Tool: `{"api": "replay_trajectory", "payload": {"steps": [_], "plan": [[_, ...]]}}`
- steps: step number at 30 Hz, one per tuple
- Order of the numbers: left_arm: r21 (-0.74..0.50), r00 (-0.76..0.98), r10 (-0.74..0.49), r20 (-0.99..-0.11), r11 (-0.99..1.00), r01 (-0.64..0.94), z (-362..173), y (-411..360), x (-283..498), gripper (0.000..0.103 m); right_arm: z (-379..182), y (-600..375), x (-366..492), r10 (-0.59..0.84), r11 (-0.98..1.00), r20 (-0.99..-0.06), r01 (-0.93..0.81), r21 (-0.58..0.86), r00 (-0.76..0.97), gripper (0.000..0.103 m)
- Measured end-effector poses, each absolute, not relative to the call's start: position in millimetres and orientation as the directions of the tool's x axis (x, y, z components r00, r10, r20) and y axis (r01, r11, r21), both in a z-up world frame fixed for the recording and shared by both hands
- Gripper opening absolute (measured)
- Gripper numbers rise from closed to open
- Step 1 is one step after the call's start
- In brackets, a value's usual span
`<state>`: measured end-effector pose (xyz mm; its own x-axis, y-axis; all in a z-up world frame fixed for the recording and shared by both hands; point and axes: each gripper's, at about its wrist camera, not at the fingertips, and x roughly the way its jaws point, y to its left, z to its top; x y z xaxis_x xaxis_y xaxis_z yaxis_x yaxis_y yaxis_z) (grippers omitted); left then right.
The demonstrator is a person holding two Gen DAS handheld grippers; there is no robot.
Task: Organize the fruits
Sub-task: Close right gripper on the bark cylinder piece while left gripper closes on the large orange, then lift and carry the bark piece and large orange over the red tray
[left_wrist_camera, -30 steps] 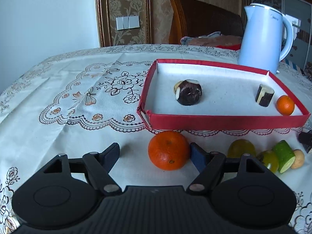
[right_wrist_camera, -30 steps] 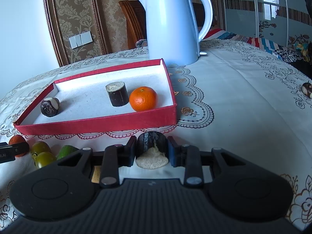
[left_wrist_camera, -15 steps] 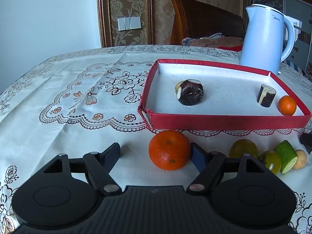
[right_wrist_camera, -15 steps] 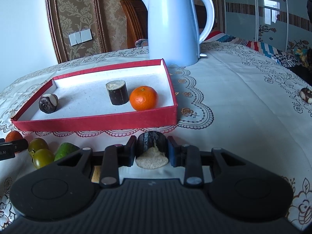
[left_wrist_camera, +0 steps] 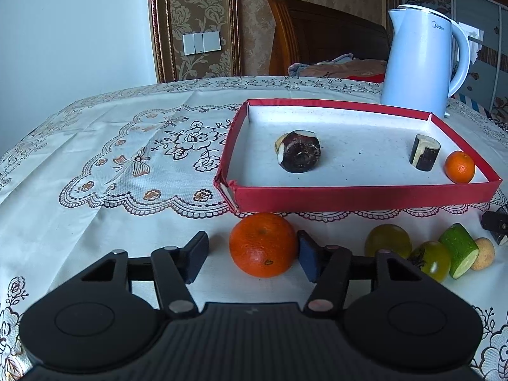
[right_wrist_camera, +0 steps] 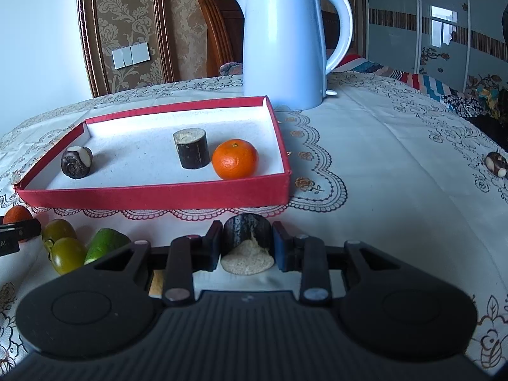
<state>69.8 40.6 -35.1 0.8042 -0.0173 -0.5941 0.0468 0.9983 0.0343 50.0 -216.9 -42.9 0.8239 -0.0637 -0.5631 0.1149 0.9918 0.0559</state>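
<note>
Both handheld tools look alike. The left gripper (left_wrist_camera: 250, 255), low in its frame, has a black ribbed housing, two round domed side covers, angled link arms with silver rivets and dark blue pads. The right gripper (right_wrist_camera: 246, 249) repeats this build.

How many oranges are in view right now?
2. The small orange lies in the red tray, at its near right corner. The big orange sits on the tablecloth before the tray, between the left gripper's jaws.
</note>
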Motion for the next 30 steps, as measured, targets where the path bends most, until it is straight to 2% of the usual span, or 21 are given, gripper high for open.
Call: {"api": "replay_trajectory", "payload": {"steps": [2, 9, 30], "plan": [[0.040, 0.805, -0.017, -0.593, 0.998, 0.050, -35.1, 39.4, 69.4, 0.051, -43.0, -214.3, 50.0, -0.075, 0.993, -0.563, 0.115, 0.037, 0.823, 0.031], [0.043, 0.807, -0.031, -0.589, 0.997, 0.070, -34.8, 37.0, 68.5, 0.043, -43.0, -212.1, 50.2, -0.083, 0.993, -0.562, 0.115, 0.021, 0.823, 0.031], [0.042, 0.808, -0.032, -0.588, 0.997, 0.069, -35.3, 36.9, 68.7, 0.042, -42.3, -211.9, 49.8, -0.082, 0.993, -0.558, 0.116, 0.025, 0.826, 0.031]]}}
